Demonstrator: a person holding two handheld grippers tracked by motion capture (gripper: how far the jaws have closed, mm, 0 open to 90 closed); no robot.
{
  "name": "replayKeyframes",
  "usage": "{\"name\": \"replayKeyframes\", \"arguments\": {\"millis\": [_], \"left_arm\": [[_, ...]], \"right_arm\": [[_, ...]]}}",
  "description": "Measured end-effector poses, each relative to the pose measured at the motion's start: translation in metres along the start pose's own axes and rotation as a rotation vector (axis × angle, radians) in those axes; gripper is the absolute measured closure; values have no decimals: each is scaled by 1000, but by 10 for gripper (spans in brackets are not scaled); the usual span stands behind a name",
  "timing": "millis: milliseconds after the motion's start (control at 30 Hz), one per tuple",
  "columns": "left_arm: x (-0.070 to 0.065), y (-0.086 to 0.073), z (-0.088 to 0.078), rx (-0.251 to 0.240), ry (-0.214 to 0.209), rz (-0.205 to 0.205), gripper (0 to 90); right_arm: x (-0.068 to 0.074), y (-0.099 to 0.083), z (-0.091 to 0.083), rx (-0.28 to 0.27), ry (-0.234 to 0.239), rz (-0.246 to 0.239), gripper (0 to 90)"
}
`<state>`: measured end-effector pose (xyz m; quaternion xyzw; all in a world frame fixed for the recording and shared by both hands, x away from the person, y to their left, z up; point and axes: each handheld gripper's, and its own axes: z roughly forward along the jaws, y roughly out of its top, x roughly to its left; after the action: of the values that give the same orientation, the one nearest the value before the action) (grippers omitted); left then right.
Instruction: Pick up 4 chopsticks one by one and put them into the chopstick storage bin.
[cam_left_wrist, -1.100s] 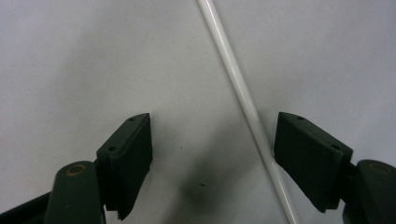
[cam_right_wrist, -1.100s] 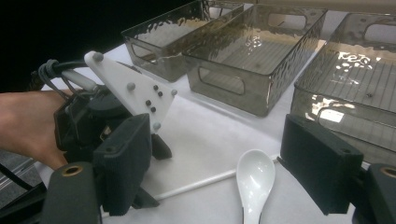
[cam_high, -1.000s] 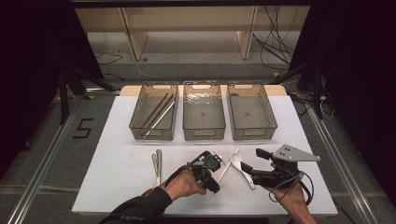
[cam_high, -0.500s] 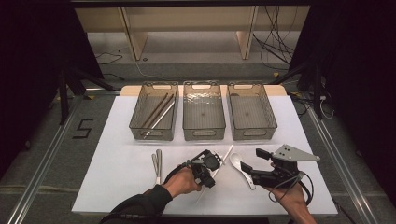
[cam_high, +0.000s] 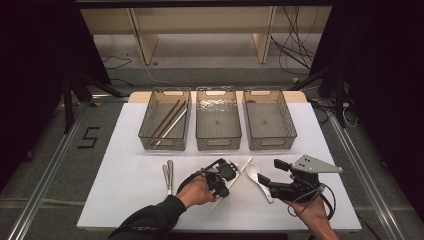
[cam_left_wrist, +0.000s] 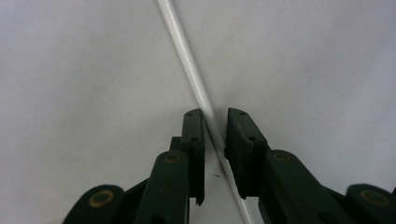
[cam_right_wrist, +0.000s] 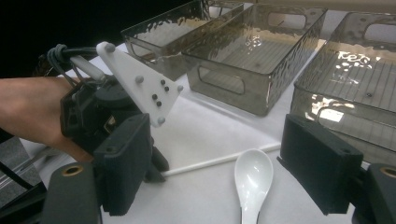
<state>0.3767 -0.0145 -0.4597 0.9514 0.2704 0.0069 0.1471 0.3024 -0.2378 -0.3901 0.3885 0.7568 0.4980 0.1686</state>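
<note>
White chopstick (cam_left_wrist: 189, 70) lies flat on the white table (cam_high: 125, 175), slanting btwn the middle bin (cam_high: 218, 119) and the front edge. Left gripper (cam_high: 218, 183) is down over its mid section w/ the stick running right btwn the jaws. They've just been closing in, narrow gap now, pads about touching it but can't say it's a firm pinch yet. Prob grabbing mid-length so it lifts balanced.

Right gripper (cam_right_wrist: 219, 172) hangs nearby, jaws wide apart, white ceramic spoon (cam_right_wrist: 252, 179) on the table btwn them, untouched. Looks like sorting: the left bin (cam_high: 165, 120) holds chopsticks, and a metal pair (cam_high: 168, 176) waits left of the hand.
</note>
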Motion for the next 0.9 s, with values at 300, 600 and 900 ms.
{"name": "replayKeyframes", "arguments": {"millis": [300,600,900], "left_arm": [[7,-1,-1,-10,-20,-41,824],[10,-1,-1,-1,-25,-46,849],[8,0,-1,9,-8,-37,830]], "right_arm": [[0,0,0,-2,0,-2,258],[0,0,-1,-3,-1,-3,258],[-1,0,-1,-4,-1,-4,258]]}}
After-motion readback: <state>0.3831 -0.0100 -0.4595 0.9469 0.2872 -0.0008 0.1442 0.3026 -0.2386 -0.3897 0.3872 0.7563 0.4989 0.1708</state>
